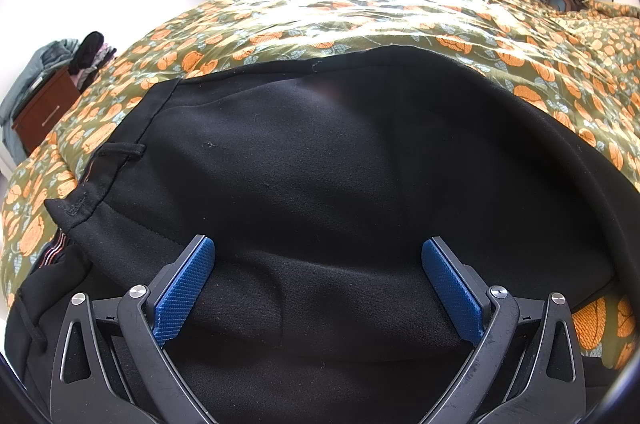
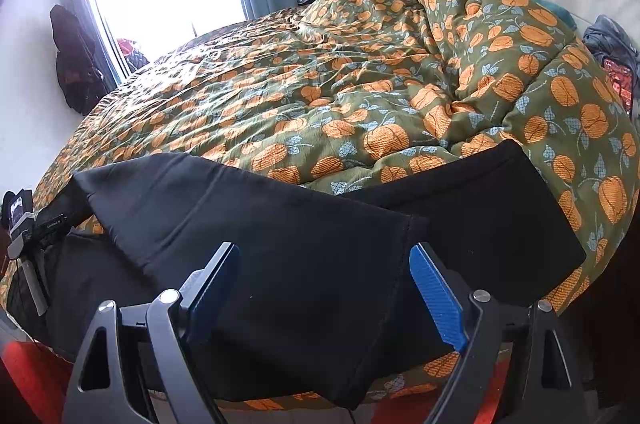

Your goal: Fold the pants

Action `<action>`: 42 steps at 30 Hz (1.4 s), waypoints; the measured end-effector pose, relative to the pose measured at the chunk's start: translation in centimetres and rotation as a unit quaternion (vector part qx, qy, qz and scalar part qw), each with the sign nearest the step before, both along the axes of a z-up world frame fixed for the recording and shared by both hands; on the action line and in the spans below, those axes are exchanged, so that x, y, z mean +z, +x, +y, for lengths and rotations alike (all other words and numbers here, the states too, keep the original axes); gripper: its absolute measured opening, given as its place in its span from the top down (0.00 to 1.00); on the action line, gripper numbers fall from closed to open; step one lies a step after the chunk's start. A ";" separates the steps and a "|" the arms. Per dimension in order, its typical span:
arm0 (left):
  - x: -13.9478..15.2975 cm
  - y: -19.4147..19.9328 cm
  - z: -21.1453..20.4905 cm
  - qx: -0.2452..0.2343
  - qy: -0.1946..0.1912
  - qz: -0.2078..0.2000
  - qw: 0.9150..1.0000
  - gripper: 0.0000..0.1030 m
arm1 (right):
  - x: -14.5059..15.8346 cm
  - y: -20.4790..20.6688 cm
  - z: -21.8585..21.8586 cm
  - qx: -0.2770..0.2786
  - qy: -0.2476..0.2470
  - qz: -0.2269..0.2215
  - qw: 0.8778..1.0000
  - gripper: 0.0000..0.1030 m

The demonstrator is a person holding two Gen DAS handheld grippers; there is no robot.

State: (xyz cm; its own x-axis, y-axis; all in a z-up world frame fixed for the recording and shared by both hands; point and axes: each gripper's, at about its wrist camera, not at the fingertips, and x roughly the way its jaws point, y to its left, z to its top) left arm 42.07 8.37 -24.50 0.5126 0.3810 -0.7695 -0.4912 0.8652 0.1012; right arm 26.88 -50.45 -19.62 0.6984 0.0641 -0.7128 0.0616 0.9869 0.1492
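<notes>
Pants [image 1: 320, 160]: black, spread flat on pumpkin-print quilt [image 2: 360, 84] | both grippers' fingers [image 1: 186, 288]: apart, holding nothing

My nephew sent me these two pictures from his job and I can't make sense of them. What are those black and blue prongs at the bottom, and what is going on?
There is no machine here: a person holds a two-fingered grasping tool in each hand, with a wide-angle camera on each looking along the fingers. One picture comes from the left tool, the other from the right tool. The blue strips are grip pads. Black pants lie spread on a bed with a pumpkin-patterned quilt, waiting to be folded. Both tools stand open over the cloth; neither holds anything.
</notes>
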 end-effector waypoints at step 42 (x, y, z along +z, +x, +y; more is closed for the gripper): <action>0.0 0.0 0.0 0.000 0.000 0.000 1.000 0.00 | -0.5 0.4 1.0 0.012 -0.019 0.007 1.000 0.16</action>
State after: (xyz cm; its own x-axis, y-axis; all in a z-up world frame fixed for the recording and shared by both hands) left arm 42.10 8.40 -24.49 0.5125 0.3809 -0.7696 -0.4912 0.8652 0.1011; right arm 27.31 -49.42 -20.10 0.6863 0.0543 -0.7253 0.0395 0.9930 0.1116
